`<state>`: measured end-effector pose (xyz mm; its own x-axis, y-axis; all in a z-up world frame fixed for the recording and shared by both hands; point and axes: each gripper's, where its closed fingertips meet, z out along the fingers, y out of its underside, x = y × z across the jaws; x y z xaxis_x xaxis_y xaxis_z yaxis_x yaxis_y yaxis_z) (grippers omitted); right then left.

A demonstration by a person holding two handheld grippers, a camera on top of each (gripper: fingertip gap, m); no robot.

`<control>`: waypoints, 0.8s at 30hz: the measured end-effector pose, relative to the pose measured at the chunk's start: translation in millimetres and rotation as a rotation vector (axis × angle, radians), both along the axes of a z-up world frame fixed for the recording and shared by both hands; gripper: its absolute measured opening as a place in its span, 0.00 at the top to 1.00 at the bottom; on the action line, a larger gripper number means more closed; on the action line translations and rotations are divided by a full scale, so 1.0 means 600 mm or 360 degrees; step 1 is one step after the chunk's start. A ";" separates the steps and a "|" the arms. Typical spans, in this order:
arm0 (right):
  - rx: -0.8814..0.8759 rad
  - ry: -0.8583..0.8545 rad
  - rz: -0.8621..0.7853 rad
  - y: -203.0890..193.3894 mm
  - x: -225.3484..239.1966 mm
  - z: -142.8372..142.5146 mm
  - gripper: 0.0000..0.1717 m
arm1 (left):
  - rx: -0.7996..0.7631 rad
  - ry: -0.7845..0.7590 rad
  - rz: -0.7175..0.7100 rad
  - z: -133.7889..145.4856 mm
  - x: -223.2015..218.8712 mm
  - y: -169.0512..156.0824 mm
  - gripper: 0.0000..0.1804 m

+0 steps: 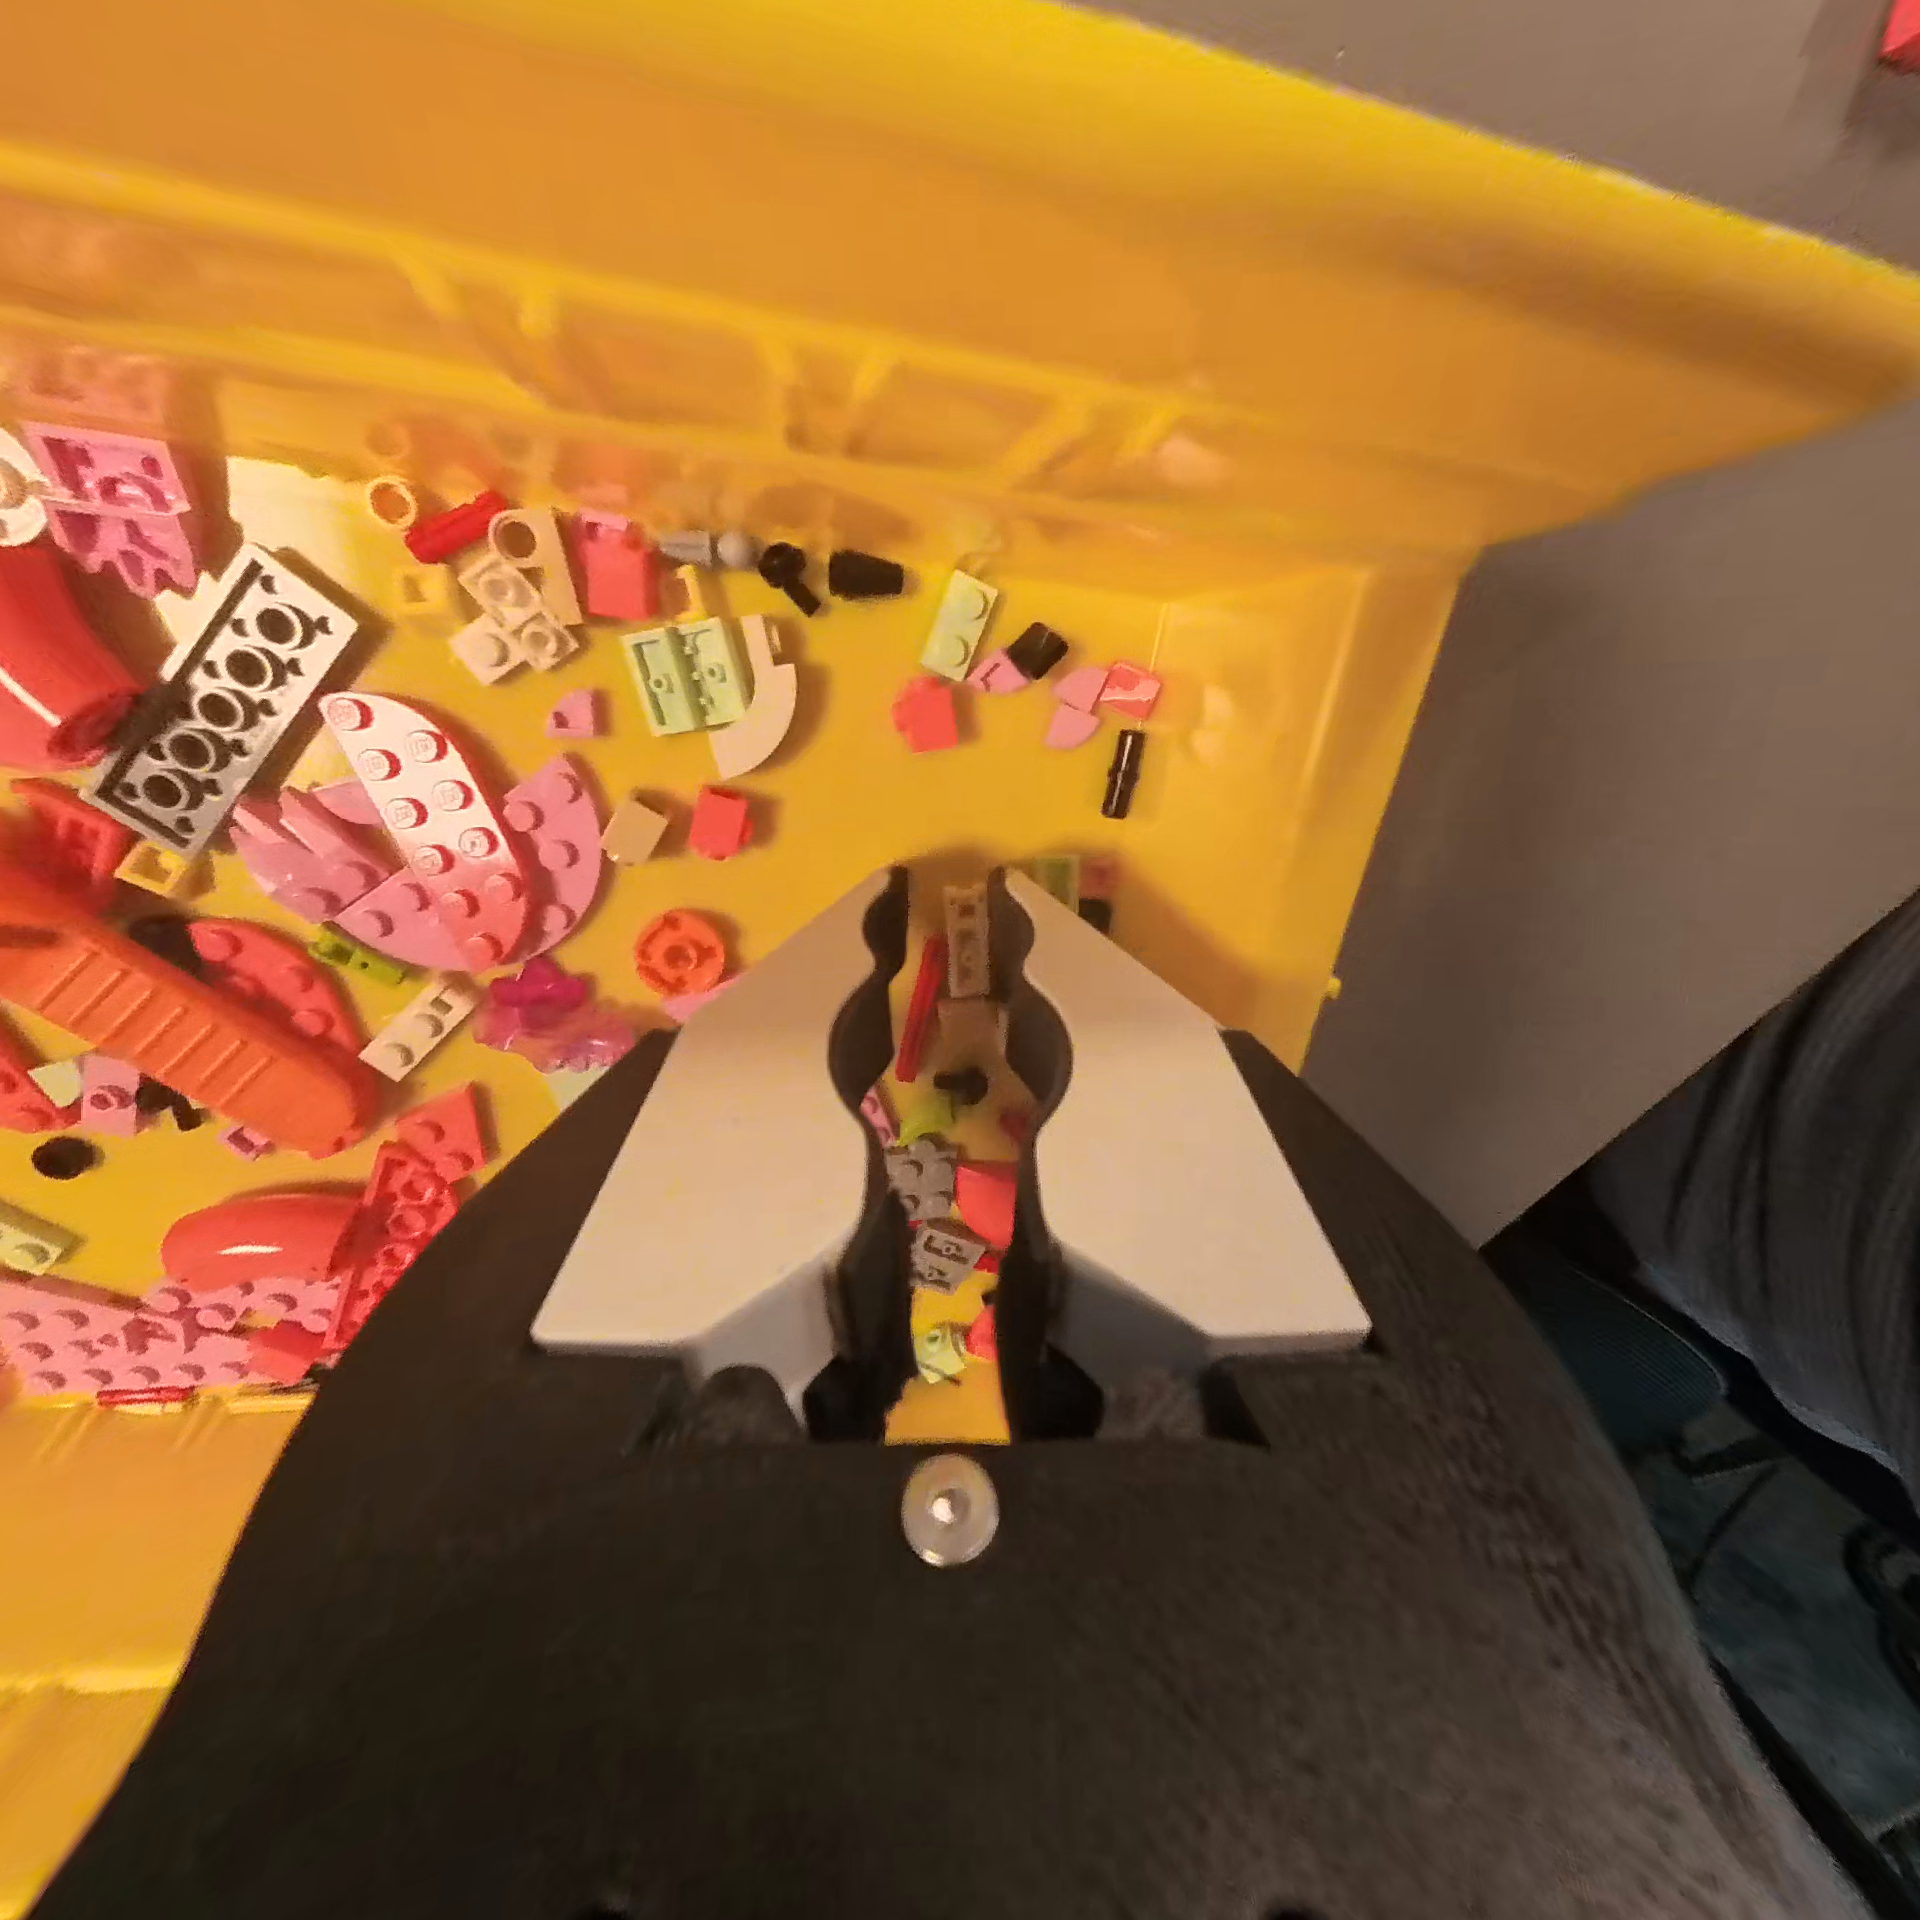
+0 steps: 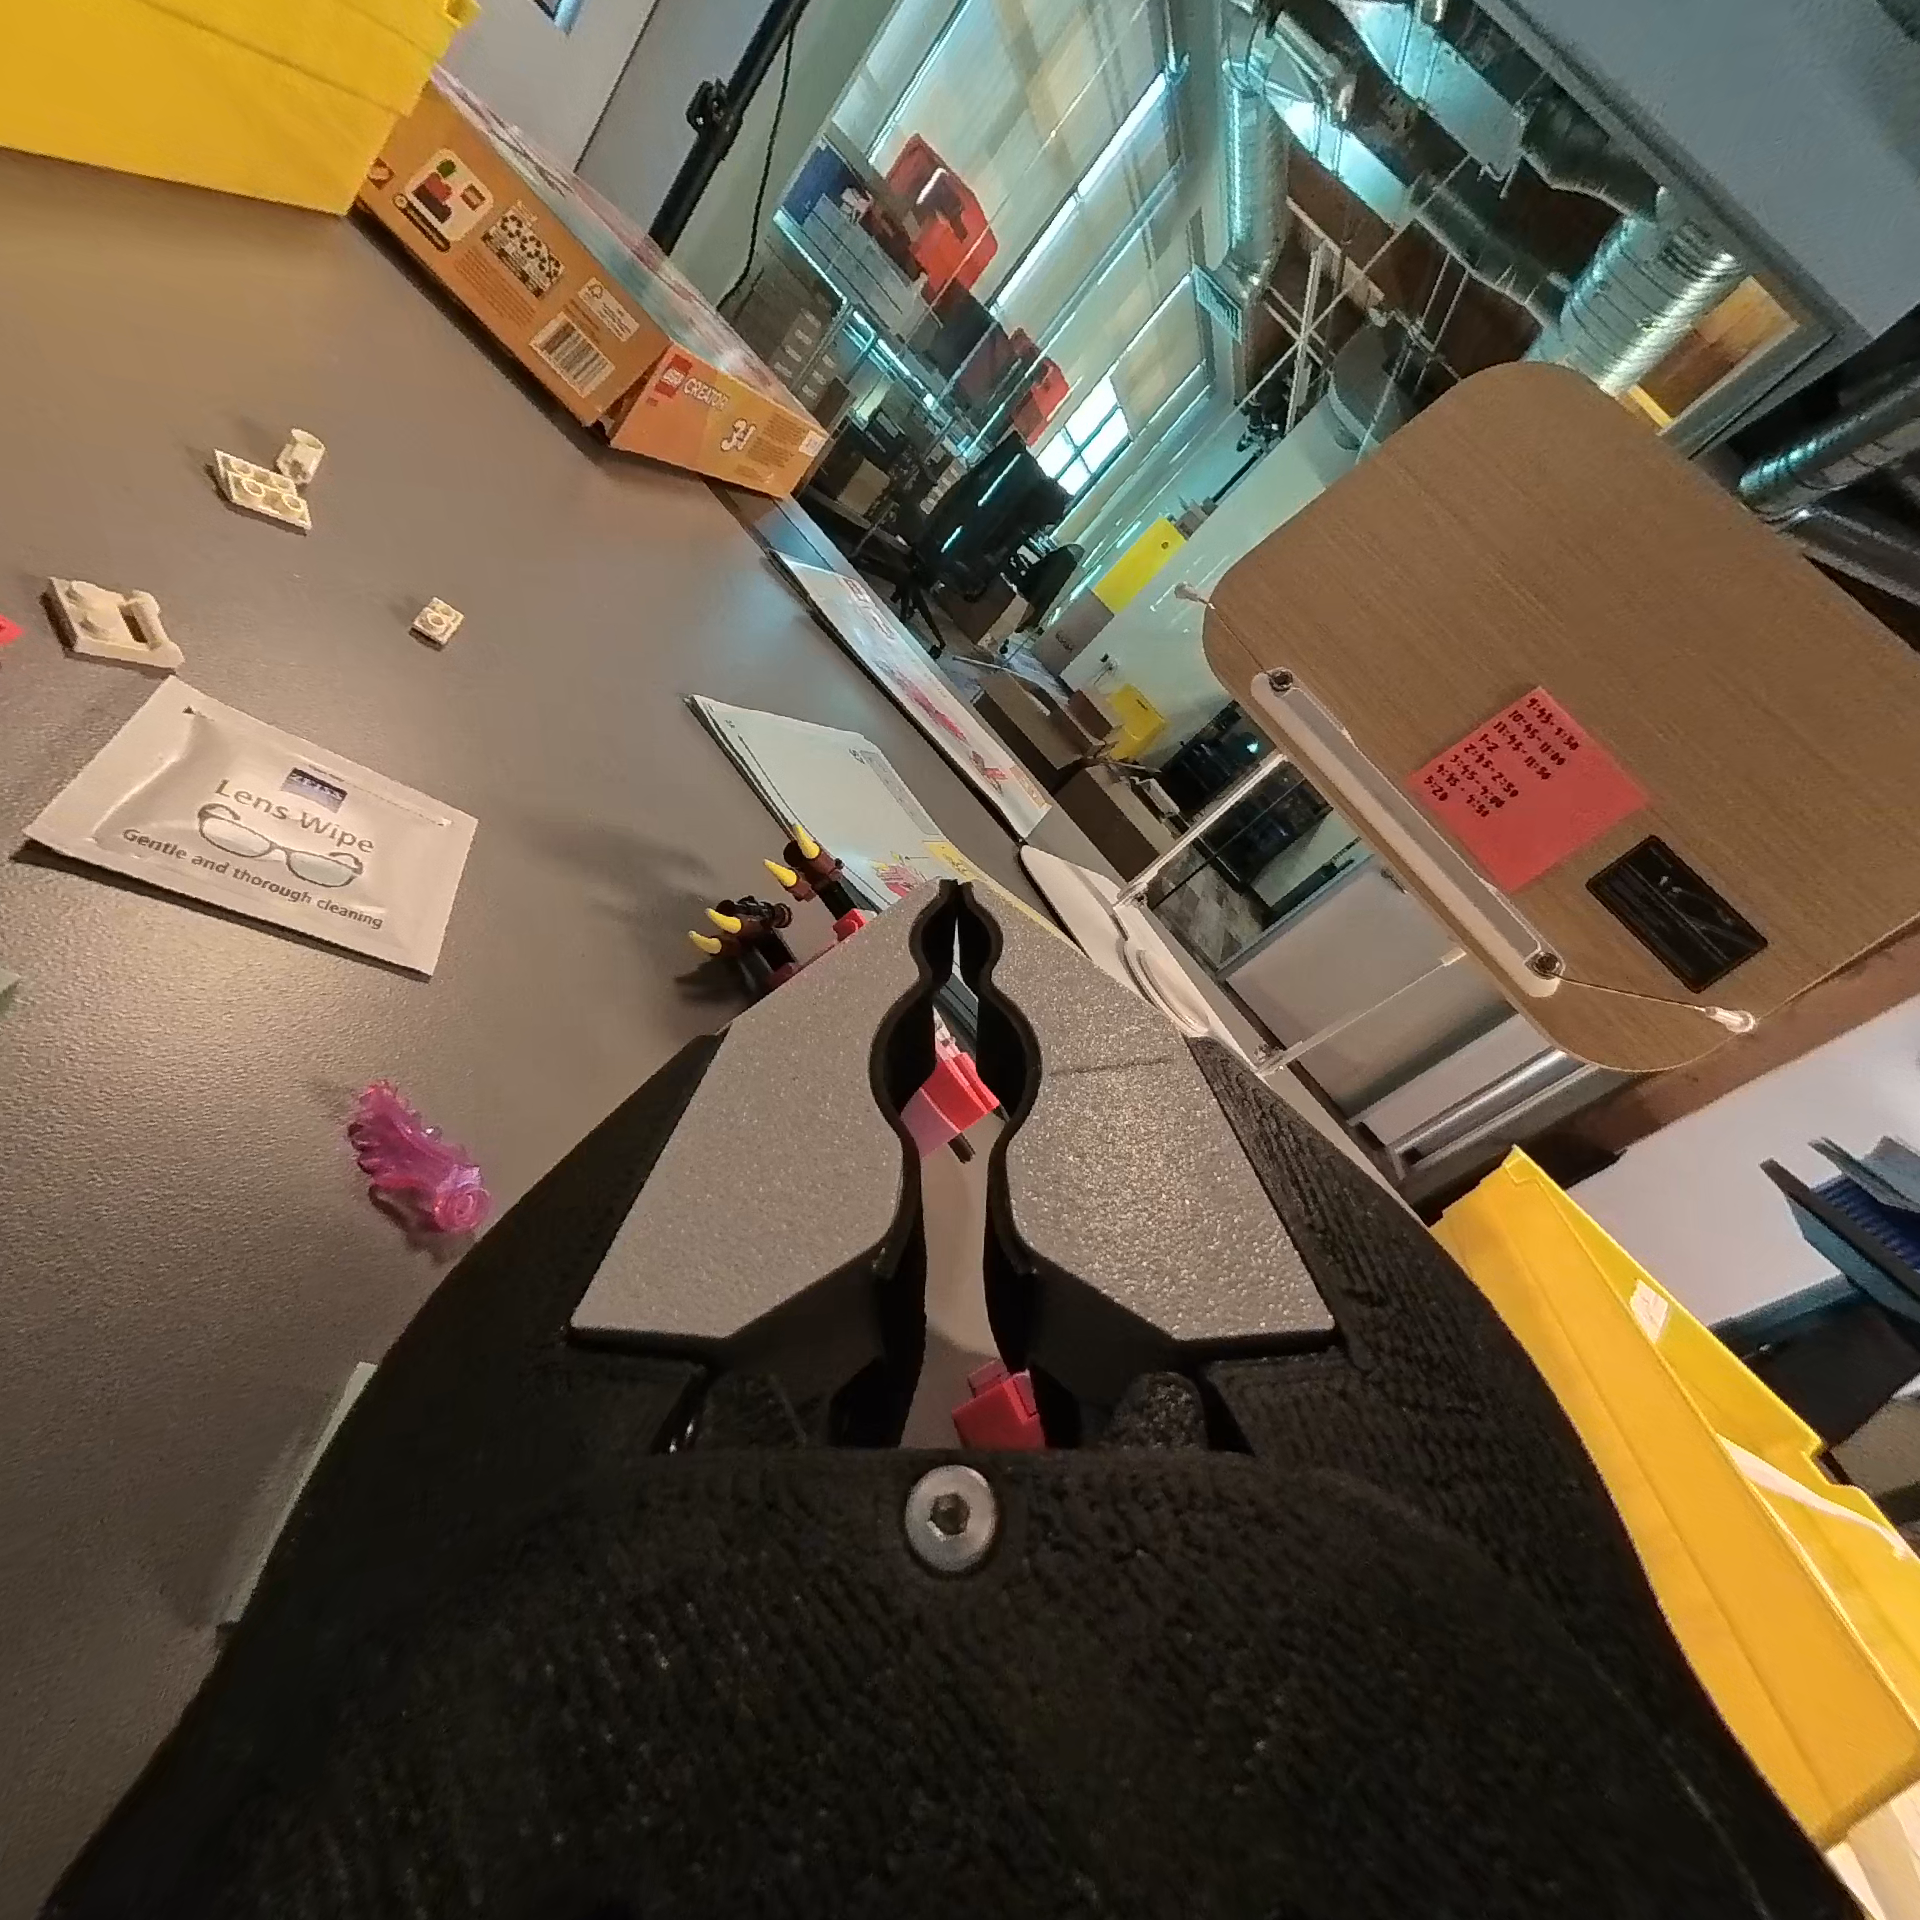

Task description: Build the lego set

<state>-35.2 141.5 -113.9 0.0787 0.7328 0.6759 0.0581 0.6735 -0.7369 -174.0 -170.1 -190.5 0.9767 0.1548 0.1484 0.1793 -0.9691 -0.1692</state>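
1. Yellow moulded plastic, glossy and ribbed along its far wall, forms the bin (image 1: 1039, 312) under your left gripper (image 1: 951, 883), and its floor is strewn with small studded plastic bricks in pink, coral, white, pale green and black.
2. Your left fingers (image 1: 1049, 914) stand only a narrow slot apart, low over the bin floor; a thin tan studded plate (image 1: 968, 935) and a slim red rod (image 1: 923, 1003) lie in that slot, but whether the pads press on the plate cannot be told.
3. Just beside those tips lie an orange round stud piece (image 1: 681, 951) and a coral cube brick (image 1: 724, 821).
4. Over the matte grey bench (image 2: 520, 644), your right gripper (image 2: 954, 896) has its speckled grey fingers (image 2: 831, 997) closed tip to tip with nothing between the tips.
5. Near them stand dark-red clips with yellow horn tips (image 2: 769, 914); a translucent magenta flame piece (image 2: 416, 1169) and a white foil sachet (image 2: 249, 826) lie farther left.
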 end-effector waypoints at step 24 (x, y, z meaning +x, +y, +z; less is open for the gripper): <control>-0.0038 0.0030 0.0011 0.000 0.004 0.006 1.00 | 0.0297 0.0048 0.0312 0.047 -0.035 0.014 0.96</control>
